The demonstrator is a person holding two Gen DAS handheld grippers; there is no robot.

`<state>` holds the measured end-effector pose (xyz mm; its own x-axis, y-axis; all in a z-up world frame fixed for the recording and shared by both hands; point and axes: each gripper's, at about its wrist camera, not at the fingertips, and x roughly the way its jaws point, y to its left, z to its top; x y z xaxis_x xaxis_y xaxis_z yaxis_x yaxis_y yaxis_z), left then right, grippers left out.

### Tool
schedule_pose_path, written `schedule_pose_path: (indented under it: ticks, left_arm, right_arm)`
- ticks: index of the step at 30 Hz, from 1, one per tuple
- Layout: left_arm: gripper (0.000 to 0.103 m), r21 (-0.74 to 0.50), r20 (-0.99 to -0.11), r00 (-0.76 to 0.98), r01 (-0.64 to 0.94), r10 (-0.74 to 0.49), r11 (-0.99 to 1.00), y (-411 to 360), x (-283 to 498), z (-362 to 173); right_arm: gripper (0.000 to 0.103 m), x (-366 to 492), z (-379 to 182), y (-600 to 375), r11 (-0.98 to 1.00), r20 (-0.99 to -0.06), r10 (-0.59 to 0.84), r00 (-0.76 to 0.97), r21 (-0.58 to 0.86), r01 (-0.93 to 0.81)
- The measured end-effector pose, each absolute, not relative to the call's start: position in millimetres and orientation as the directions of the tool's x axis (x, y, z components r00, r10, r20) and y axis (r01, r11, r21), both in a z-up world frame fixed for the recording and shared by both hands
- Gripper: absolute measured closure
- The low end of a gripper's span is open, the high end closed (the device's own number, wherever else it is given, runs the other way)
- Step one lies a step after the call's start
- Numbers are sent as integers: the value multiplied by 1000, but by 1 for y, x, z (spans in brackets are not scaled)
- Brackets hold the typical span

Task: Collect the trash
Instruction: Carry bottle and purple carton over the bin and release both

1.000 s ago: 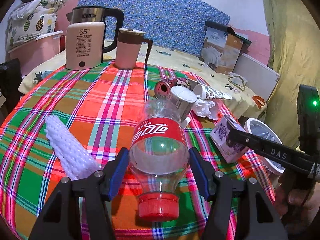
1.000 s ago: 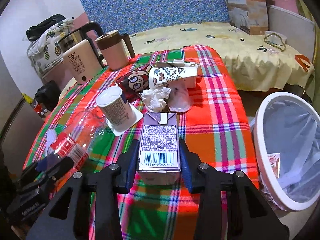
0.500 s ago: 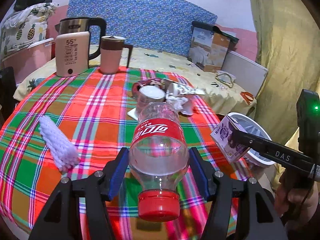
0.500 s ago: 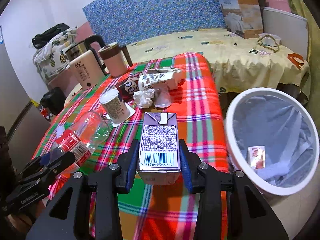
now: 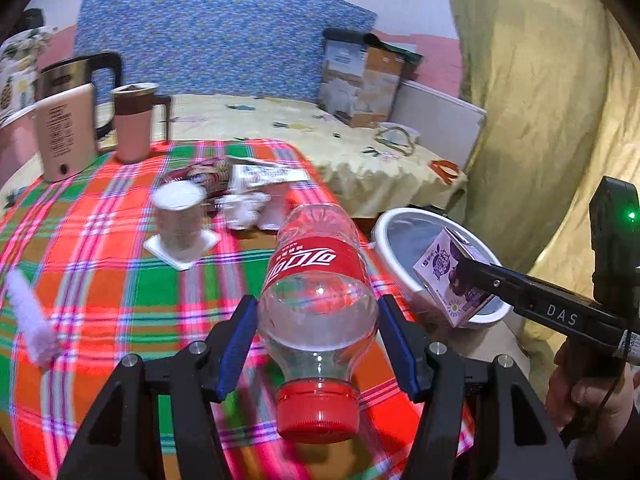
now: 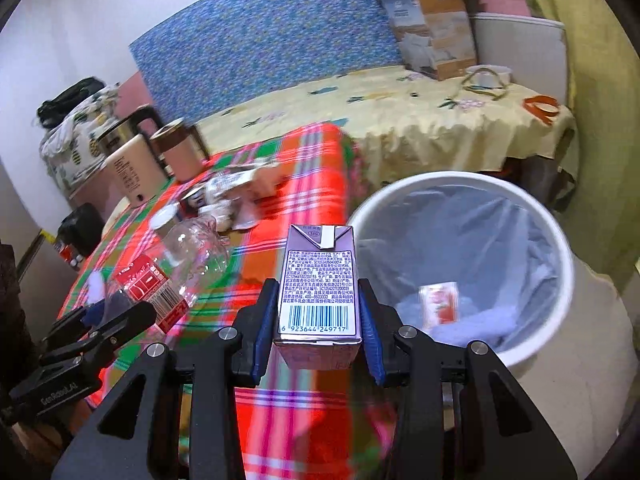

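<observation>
A: Cramped bedroom, blue patterned headboard (image 5: 208, 36) at the back, yellow bedspread (image 6: 400, 120) beyond a table under a red-and-green plaid cloth (image 5: 100, 280). Kettle (image 5: 68, 120) and pink mug (image 5: 134, 122) parked at the far corner.

B: And right up front, left gripper (image 5: 318, 340) clamped on a clear cola bottle (image 5: 320, 292). Red cap towards the camera, base pointing away, blue pads pressed to both sides of the body.

A: Lifted clear of the cloth, too. Over on the right, right gripper (image 6: 318, 312) closed on a purple drink carton (image 6: 320, 280), barcode face up, pads tight against its two narrow sides.

B: Seen from the left camera, same carton (image 5: 452, 280) hanging over the near rim of the white bin (image 5: 400, 236). A hand (image 5: 588, 396) wrapped round that gripper's handle below.

A: Bin (image 6: 568, 264) standing just off the table's edge, lined with a pale bag, one small red-and-white wrapper (image 6: 438, 304) lying at the bottom. Carton level with its left rim from the right camera.

B: Bottle (image 6: 176, 264) off to the left there, above the cloth, well short of the bin.

A: Left on the table: paper cup (image 5: 178, 216) on a white coaster, crumpled tissue (image 5: 240, 210) and printed wrappers behind it, white foam sleeve (image 5: 30, 316) at the left edge. Background smeared with blur.
</observation>
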<state>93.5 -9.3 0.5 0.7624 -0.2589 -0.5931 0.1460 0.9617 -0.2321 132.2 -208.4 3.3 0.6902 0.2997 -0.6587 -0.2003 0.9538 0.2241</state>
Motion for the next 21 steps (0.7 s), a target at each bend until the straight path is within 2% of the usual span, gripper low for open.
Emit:
schedule_pose_path:
  ticks: [10, 21]
  left_arm:
    - [40, -223, -601, 716, 275, -354, 935, -69, 122, 3]
    - [40, -209, -630, 668, 346, -396, 915, -113, 146, -5]
  right_arm:
    - [62, 134, 0, -254, 972, -667, 208, 715, 224, -74]
    - [62, 140, -14, -278, 974, -694, 175, 699, 228, -18]
